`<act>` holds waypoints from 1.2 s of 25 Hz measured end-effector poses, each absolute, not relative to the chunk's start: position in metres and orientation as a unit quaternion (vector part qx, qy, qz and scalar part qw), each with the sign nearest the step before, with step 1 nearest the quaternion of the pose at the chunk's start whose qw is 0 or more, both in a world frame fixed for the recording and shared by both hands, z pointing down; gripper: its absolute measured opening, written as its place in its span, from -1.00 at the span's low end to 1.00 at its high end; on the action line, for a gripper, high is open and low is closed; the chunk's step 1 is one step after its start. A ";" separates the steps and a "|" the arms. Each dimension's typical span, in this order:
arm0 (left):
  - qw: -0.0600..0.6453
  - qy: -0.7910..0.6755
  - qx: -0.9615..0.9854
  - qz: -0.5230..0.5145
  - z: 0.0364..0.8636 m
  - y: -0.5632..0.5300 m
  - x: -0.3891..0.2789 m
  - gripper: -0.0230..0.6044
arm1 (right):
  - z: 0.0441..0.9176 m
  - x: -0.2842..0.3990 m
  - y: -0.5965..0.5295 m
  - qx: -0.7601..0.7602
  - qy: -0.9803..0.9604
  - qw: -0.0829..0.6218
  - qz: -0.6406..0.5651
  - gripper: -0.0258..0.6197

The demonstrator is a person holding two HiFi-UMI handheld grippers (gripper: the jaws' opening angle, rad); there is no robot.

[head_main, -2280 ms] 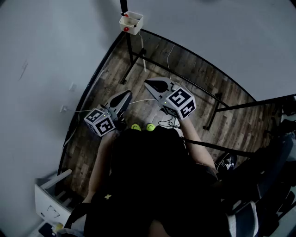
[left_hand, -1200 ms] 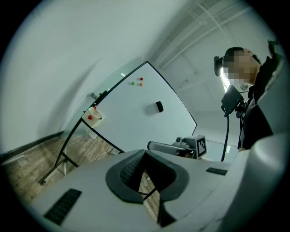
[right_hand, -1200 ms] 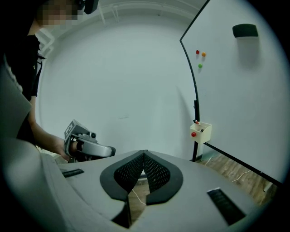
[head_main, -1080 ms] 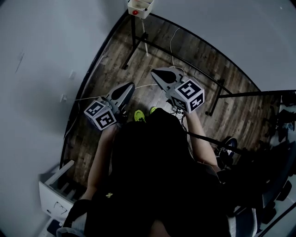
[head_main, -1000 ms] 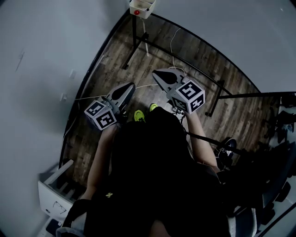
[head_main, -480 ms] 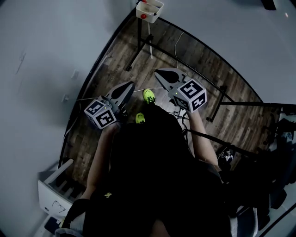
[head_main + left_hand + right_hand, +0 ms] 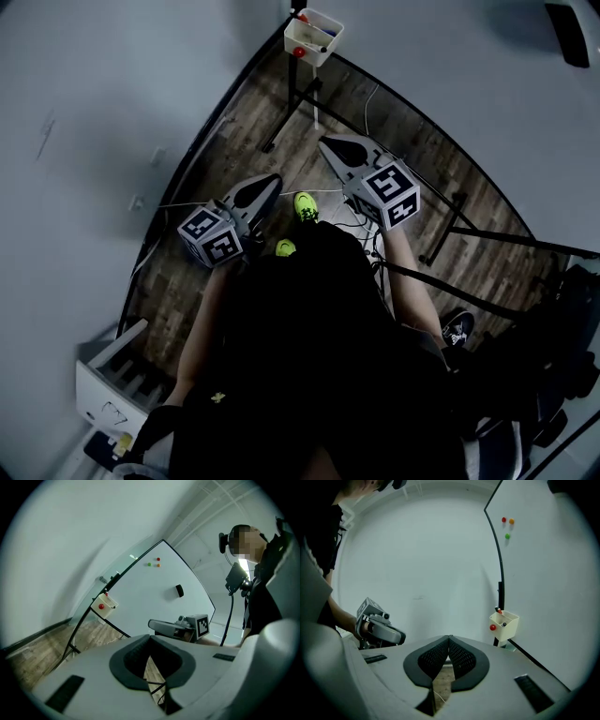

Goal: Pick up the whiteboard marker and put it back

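Short of the white marker box (image 7: 313, 37), the left gripper (image 7: 270, 180) and right gripper (image 7: 325, 143) are pressed together, empty; pick-up and return both seem undone.

Cream box (image 7: 321, 49) (red dot (image 7: 298, 52)), brown plank floor (image 7: 230, 155)

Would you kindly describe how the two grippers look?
The left gripper and right gripper are pale grey, tapering to a point, with black ridged pads. Each carries a white cube with black square markers. The person wears a dark top.
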State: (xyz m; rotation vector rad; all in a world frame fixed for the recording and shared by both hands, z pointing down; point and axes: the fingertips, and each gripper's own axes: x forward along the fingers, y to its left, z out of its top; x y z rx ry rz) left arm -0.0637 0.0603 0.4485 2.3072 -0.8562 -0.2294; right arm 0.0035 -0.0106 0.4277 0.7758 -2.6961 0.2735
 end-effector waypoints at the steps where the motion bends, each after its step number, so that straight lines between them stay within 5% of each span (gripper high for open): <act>1: 0.331 -0.326 0.881 -0.086 0.449 0.056 -0.060 -0.88 | 0.428 0.005 -0.016 0.271 -0.944 0.161 0.097 -0.92; 30: 0.316 -0.403 0.853 -0.097 0.445 -0.054 -0.051 -0.88 | 0.459 0.022 -0.142 0.219 -0.943 0.250 0.015 -0.87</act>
